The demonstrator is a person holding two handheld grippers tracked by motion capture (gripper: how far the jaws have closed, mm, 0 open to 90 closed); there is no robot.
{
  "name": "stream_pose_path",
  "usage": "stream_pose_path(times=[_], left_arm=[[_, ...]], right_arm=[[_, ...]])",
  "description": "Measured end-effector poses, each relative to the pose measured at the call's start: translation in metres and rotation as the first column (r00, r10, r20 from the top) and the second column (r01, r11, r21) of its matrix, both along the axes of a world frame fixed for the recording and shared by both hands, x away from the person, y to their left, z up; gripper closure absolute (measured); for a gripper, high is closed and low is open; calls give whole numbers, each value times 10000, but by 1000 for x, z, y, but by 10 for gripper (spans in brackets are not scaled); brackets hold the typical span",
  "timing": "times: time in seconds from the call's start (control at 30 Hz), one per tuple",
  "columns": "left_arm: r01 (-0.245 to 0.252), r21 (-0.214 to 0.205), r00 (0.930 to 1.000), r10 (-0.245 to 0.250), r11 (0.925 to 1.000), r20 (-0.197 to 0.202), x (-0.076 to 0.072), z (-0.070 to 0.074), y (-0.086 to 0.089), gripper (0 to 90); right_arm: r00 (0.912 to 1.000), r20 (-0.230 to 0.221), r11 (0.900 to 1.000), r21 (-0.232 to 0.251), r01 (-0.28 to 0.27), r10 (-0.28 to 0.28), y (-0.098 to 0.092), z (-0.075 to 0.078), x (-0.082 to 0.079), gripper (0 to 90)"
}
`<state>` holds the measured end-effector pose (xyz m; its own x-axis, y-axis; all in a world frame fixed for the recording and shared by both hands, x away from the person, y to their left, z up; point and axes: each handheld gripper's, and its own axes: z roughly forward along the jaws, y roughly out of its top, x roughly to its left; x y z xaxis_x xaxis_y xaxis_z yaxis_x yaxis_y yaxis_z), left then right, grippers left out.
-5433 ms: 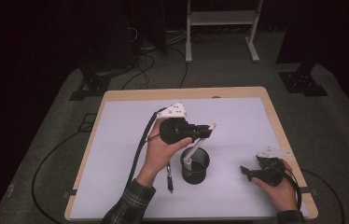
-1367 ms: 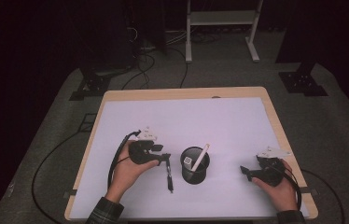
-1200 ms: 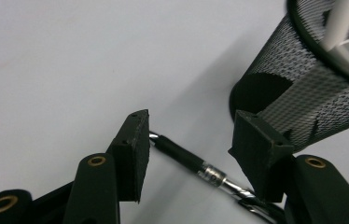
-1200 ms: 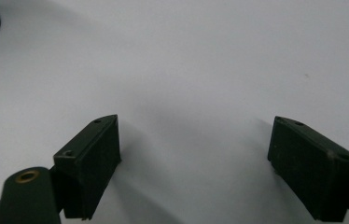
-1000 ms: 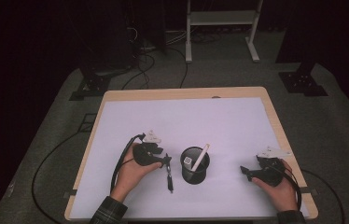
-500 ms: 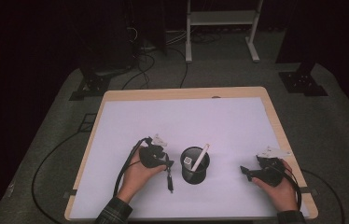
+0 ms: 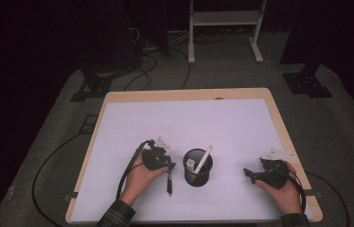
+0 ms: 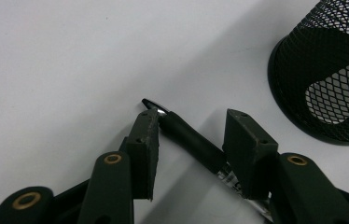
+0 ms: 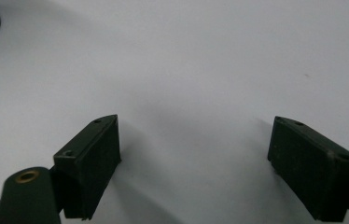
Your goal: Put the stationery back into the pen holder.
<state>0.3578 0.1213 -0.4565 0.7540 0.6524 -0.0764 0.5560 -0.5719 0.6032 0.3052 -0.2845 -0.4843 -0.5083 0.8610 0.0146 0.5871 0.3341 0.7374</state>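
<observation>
— Step in hand? Picking up the black pen (image 8: 189, 137) lying flat on the bench (image 7: 118, 142), just left of the mesh cup (image 7: 197, 168).
— Left claw (image 8: 191, 133) straddling it, jaws just been closing, one pad touching near the tip, no clamp yet.
— Right claw (image 9: 210, 158)?
— Gaping wide, nothing between, well right of the cup.
— Next?
— Probably finish the squeeze, lift, tip upright — then drop beside the white pen (image 7: 203, 158) in the cup.

The high view looks forward and down over the whole table (image 7: 118, 123). Both gripper views skim its near edge closely, sharing the mesh cup (image 8: 331, 70).
</observation>
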Motion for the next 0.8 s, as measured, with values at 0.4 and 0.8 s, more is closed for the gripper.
stream_pose_path(times=[0.4, 0.8], left_arm=[[58, 177, 9997, -54, 9998, -220, 5, 2, 8, 751], [128, 1008, 9954, -30, 9948, -963, 14, 9, 1, 745]], right_arm=[[10000, 2, 10000, 0, 1, -1, 0, 0, 0, 159], [10000, -1, 10000, 1, 5, -5, 0, 0, 0, 159]])
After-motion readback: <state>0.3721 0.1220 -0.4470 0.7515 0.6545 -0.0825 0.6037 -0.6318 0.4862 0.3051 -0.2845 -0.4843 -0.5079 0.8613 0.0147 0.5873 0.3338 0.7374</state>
